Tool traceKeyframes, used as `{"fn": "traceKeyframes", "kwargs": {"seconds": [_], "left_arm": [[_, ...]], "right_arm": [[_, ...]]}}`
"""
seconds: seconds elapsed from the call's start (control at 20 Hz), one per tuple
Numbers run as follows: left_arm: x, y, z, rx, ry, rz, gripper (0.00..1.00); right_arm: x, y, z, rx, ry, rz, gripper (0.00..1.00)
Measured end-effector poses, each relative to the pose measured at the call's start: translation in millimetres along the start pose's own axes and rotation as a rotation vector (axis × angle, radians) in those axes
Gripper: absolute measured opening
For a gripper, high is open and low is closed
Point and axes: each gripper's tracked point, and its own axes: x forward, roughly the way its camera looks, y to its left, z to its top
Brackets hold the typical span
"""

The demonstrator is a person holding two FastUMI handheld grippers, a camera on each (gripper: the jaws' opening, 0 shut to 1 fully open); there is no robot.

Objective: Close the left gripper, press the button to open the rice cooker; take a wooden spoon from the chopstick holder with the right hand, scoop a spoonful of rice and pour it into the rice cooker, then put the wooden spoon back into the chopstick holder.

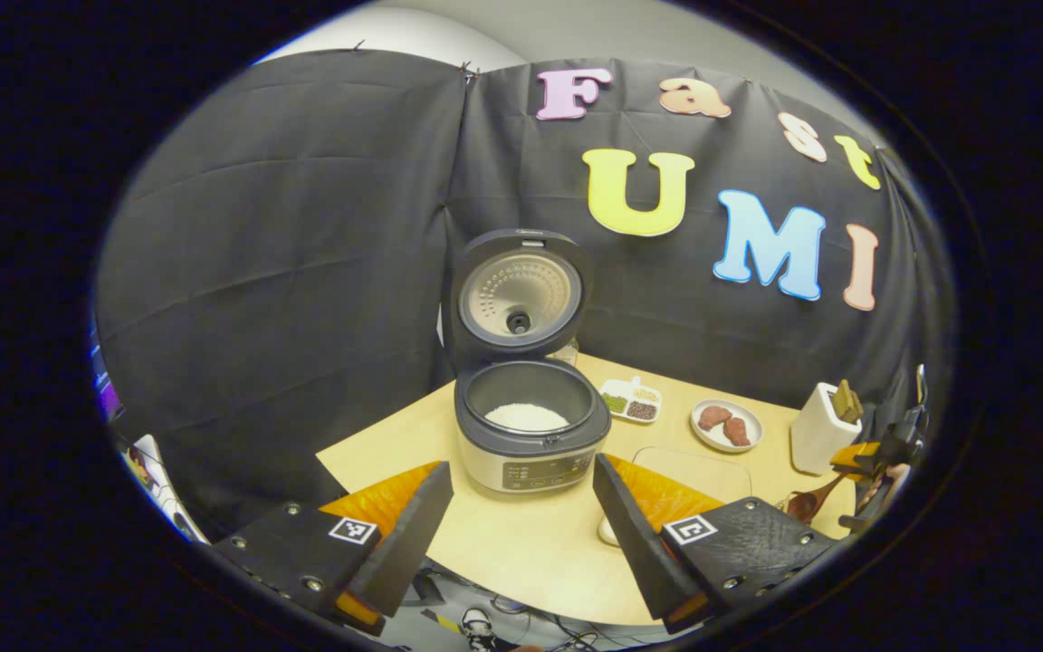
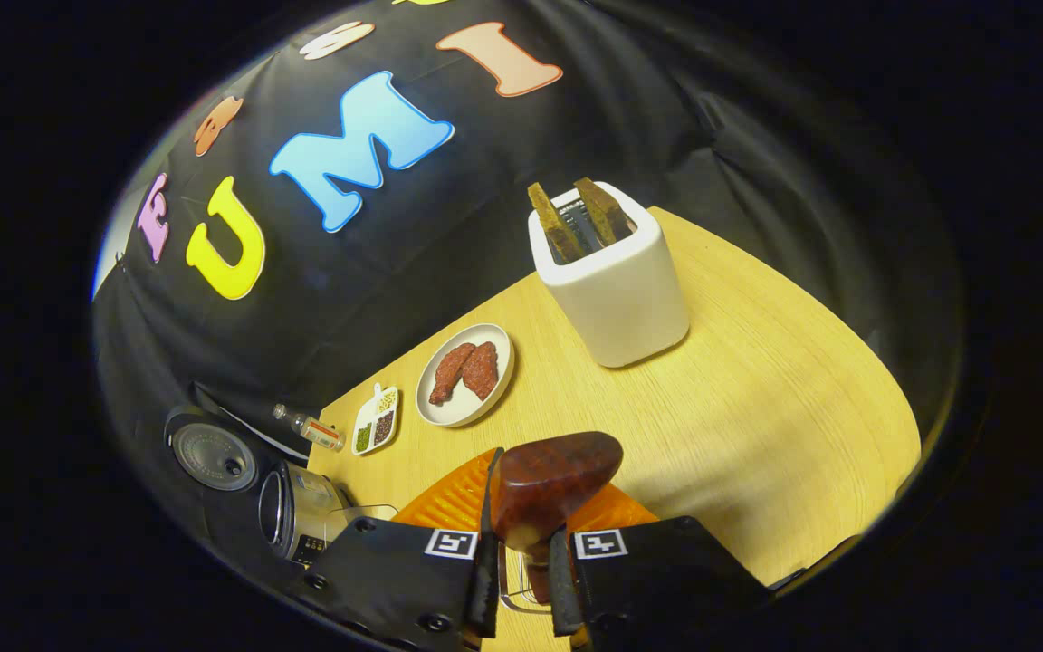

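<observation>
The rice cooker (image 1: pixel 531 453) stands open, its lid (image 1: pixel 518 299) raised upright and white rice in the pot. My left gripper (image 1: pixel 521 534) hangs open in front of it, holding nothing. My right gripper (image 2: pixel 526 561) is shut on the handle of the dark wooden spoon (image 2: pixel 553 484), whose bowl sticks out beyond the fingertips; I see no rice on it. The white chopstick holder (image 2: pixel 617 272) stands ahead of the spoon with wooden handles in it. In the left gripper view, the right gripper (image 1: pixel 884 453) holds the spoon (image 1: pixel 811 503) beside the holder (image 1: pixel 818 430). The cooker (image 2: pixel 304 516) lies left of the right gripper.
A plate of reddish meat (image 2: pixel 467 362), a small divided dish of beans (image 2: pixel 377 418) and a small bottle (image 2: pixel 309 427) sit along the back of the wooden table (image 2: pixel 775 407). A clear container (image 1: pixel 693 466) sits right of the cooker. The table's front edge is close below my left gripper.
</observation>
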Motion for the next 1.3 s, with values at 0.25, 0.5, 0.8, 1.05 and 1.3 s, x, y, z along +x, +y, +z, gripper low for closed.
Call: {"fn": "traceKeyframes", "kwargs": {"seconds": [0.25, 0.5, 0.8, 1.05, 1.3], "left_arm": [[14, -1, 18, 0.038, -0.012, -0.035, 0.99], [29, 3, 59, -0.032, -0.04, -0.103, 0.99], [79, 42, 146, -0.059, -0.143, -0.138, 0.99], [133, 72, 209, -0.043, -0.211, -0.17, 0.99], [190, 79, 258, -0.043, -0.222, -0.24, 0.98]], "right_arm": [[-3, -2, -7, 0.058, -0.003, -0.03, 0.29], [-25, -6, 16, 0.084, -0.161, -0.114, 0.98], [-72, -10, 20, 0.07, -0.284, -0.208, 0.98], [-114, 0, 21, 0.014, -0.406, -0.279, 0.98], [-154, 23, 9, -0.046, -0.511, -0.329, 0.98]]}}
